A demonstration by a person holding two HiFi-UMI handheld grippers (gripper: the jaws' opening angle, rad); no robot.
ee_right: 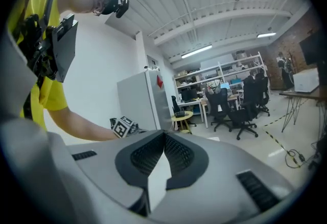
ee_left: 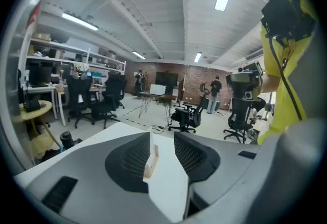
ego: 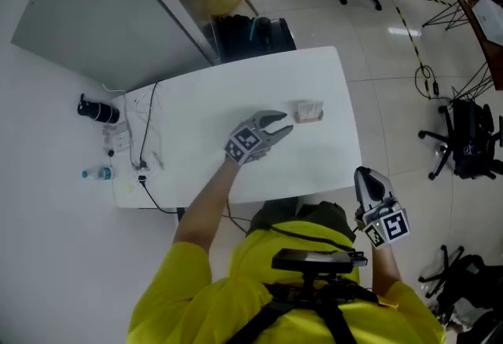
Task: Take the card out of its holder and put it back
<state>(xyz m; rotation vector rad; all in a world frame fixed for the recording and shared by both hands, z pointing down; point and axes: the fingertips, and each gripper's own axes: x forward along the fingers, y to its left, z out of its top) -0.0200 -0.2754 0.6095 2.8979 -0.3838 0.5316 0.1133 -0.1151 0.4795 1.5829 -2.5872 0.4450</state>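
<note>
Left tongs (ego: 288, 122) gape empty; right tongs (ego: 364, 172) closed.

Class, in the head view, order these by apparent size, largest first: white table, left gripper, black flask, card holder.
1. White table
2. Left gripper, though nearer the camera
3. Black flask and card holder: look about equal, left unranked

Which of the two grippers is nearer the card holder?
The left gripper, over the white table with open jaws facing the card holder; the right gripper is off its edge.
</note>
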